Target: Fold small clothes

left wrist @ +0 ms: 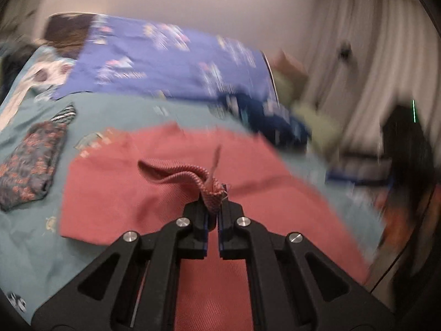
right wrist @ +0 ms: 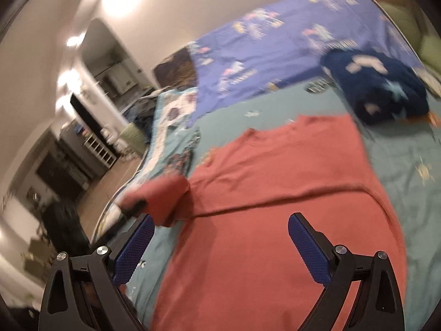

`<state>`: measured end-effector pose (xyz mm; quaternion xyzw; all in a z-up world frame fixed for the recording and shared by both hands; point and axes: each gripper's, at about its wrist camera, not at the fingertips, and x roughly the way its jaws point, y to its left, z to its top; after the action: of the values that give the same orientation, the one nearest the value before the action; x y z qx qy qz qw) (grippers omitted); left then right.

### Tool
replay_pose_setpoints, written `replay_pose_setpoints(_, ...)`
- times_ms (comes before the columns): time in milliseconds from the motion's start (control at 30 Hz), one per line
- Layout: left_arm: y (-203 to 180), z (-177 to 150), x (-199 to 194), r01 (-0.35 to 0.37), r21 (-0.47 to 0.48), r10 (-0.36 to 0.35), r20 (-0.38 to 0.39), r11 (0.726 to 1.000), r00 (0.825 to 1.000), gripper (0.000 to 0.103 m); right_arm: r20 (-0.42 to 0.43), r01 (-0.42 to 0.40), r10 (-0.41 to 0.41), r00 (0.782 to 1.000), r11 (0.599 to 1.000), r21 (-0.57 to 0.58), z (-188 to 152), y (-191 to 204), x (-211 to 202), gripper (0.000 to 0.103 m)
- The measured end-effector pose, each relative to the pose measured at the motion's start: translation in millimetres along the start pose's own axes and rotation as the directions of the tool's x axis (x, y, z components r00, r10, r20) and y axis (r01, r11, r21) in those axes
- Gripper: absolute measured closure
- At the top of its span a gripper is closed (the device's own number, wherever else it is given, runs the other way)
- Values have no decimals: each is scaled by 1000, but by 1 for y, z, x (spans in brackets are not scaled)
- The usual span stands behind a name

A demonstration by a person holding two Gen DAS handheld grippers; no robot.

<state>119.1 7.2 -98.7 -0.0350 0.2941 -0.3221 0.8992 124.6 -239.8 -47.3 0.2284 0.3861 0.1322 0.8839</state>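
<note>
A salmon-red shirt (left wrist: 165,182) lies spread on a teal bed cover (left wrist: 115,110). My left gripper (left wrist: 212,207) is shut on a bunched ribbed edge of the red shirt (left wrist: 210,190) and holds it lifted above the rest of the cloth. In the right wrist view the same red shirt (right wrist: 275,193) lies flat with a fold line across it. Its lifted part (right wrist: 162,195) hangs at the left, where the left gripper holds it. My right gripper (right wrist: 220,226) is open and empty, above the shirt's near part.
A folded dark floral garment (left wrist: 30,165) lies at the left on the cover. A crumpled navy garment (right wrist: 380,88) lies at the back right. A purple patterned sheet (right wrist: 275,52) covers the far bed. The bed edge (right wrist: 129,182) and floor are at the left.
</note>
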Motion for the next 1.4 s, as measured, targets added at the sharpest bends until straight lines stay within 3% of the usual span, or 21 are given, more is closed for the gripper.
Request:
replay_pose_setpoints(67, -11, -19, 24, -22, 96, 32, -95, 995, 995, 98, -57, -2, 6, 998, 998, 64, 5, -20, 12, 3)
replay_pose_setpoints(133, -14, -24, 34, -17, 115, 35, -156, 993, 987, 98, -139, -8, 18, 990, 997, 72, 12, -31, 33, 3)
replay_pose_setpoints(233, -22, -21, 28, -21, 135, 42, -155, 991, 987, 97, -259, 11, -18, 966, 1000, -28, 25, -21, 66, 3)
replay_pose_setpoints(300, -25, -18, 23, -8, 166, 32, -147, 986, 989, 96, -340, -35, -11, 940, 991, -130, 31, 2, 88, 3)
replay_pose_setpoints(367, -26, -17, 28, 12, 203, 22, -165, 979, 986, 95, -427, -139, 66, 902, 980, -142, 32, 19, 107, 3)
replay_pose_setpoints(433, -21, -16, 28, 70, 173, -39, -176, 982, 984, 94, -504, -171, 82, 860, 976, -132, 31, 33, 130, 3)
replay_pose_setpoints(533, -15, -19, 27, 106, 114, -86, -174, 988, 981, 94, -559, -112, -1, 829, 979, -168, 32, 44, 165, 3)
replay_pose_setpoints(600, -14, -21, 26, 124, 103, -105, -172, 987, 979, 93, -595, -70, -15, 804, 990, -120, 35, 39, 182, 3)
replay_pose_setpoints(667, -17, -21, 23, 165, 103, -147, -159, 981, 976, 92, -625, 37, -80, 776, 996, -82, 38, 36, 194, 4)
replay_pose_setpoints(733, -18, -21, 21, 187, 104, -170, -155, 977, 973, 91, -618, 75, -154, 771, 986, -151, 40, 47, 197, 5)
replay_pose_setpoints(767, -19, -21, 21, 195, 104, -178, -155, 975, 972, 91, -614, 104, -228, 756, 967, -231, 38, 57, 199, 5)
replay_pose_setpoints(833, -19, -21, 23, 200, 98, -183, -162, 975, 970, 91, -618, 104, -271, 738, 951, -292, 36, 68, 201, 5)
replay_pose_setpoints(933, -19, -19, 27, 206, 90, -189, -168, 974, 968, 91, -659, 77, -268, 703, 950, -304, 29, 83, 206, 5)
replay_pose_setpoints(1033, -19, -18, 26, 211, 83, -197, -153, 974, 969, 91, -654, 82, -304, 692, 934, -348, 19, 90, 209, 6)
replay_pose_setpoints(1167, -17, -16, 23, 224, 48, -216, -134, 973, 967, 91, -646, 152, -377, 664, 914, -376, 8, 79, 218, 28)
replay_pose_setpoints(1233, -17, -16, 23, 226, 44, -219, -132, 973, 967, 91, -655, 160, -376, 655, 917, -366, 3, 71, 219, 29)
replay_pose_setpoints(1400, -16, -20, 20, 225, 46, -217, -138, 973, 966, 91, -584, 195, -390, 711, 908, -370, 11, 68, 199, 34)
